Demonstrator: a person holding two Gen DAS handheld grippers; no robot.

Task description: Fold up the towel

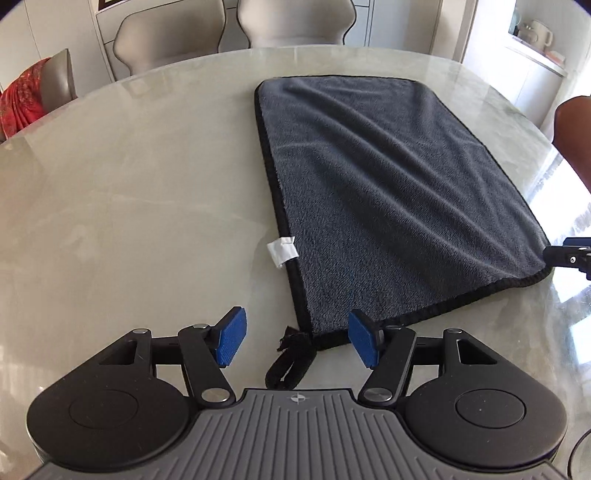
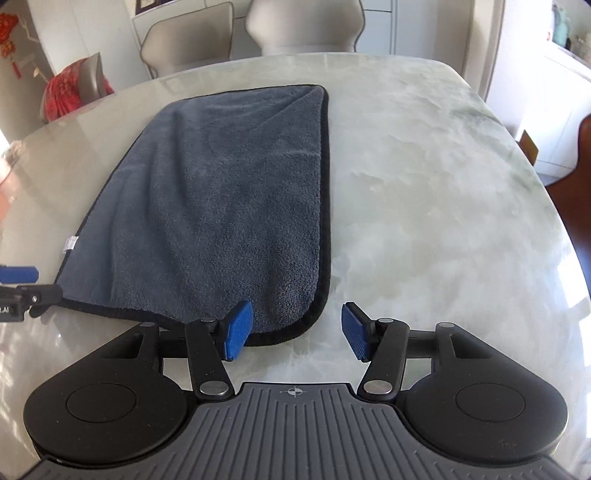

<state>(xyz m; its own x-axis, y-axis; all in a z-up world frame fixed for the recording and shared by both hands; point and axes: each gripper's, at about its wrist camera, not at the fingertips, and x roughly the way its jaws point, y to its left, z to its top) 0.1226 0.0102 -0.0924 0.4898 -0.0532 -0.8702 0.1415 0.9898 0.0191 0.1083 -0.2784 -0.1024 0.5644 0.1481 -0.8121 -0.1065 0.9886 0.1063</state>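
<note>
A grey towel [image 1: 384,192] with black edging lies flat on the marble table [image 1: 129,192]; it also shows in the right wrist view [image 2: 225,206]. A white tag [image 1: 282,252] sticks out of its left edge and a black loop [image 1: 291,354] hangs from its near left corner. My left gripper [image 1: 295,341] is open, jaws either side of that near left corner. My right gripper [image 2: 295,330] is open at the near right corner [image 2: 310,317], which lies between the jaws. Each gripper shows at the other view's edge: the right one [image 1: 570,256], the left one [image 2: 18,284].
Beige chairs [image 1: 288,22] stand behind the table's far edge. A chair with red cloth [image 1: 22,99] stands at the far left. A shelf with a white jug [image 1: 539,33] is at the far right. A brown chair [image 2: 585,147] stands right of the table.
</note>
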